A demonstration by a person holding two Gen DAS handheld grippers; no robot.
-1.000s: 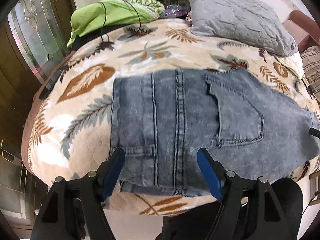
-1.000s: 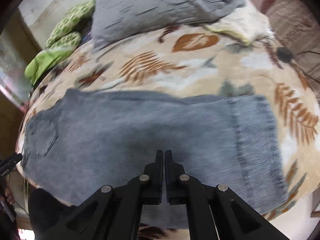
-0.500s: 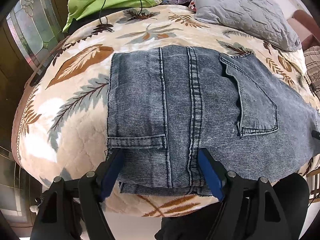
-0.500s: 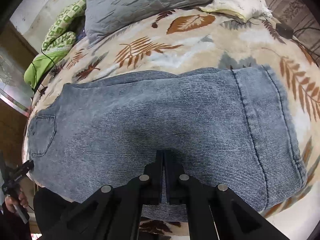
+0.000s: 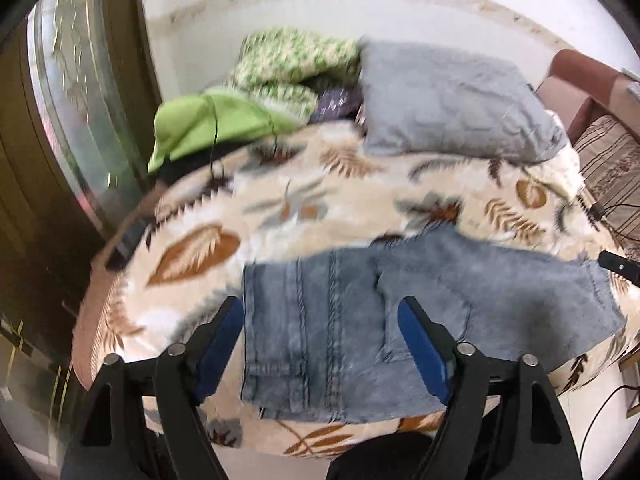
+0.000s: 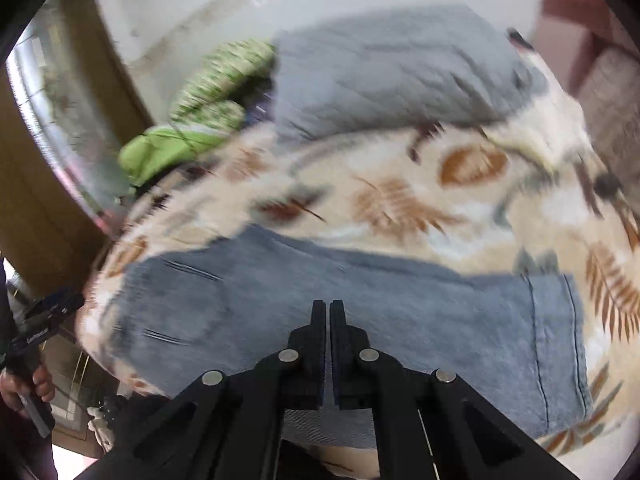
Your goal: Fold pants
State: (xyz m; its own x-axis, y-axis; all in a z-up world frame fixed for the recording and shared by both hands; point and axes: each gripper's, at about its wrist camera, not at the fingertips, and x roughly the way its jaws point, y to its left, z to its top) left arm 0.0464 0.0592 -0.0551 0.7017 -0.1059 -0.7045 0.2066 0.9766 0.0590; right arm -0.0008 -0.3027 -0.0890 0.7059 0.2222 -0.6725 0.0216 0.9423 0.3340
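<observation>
folded jeans (image 5: 400, 320) lie flat on the bed (image 5: 320, 208) — left gripper (image 5: 320, 332) wide, jaws just opening, nothing held; right gripper (image 6: 329, 312) closed, empty.

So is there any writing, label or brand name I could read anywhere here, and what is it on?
None can be read.
Left gripper, at the edge of the right wrist view: pale lettering on its black body, too blurred to read.
Jeans, leaf-print blanket, grey pillow: no writing shows.

Left tool (image 5: 322, 314) has blue pads on black silver-riveted fingers; right tool (image 6: 328, 308) is all black.
</observation>
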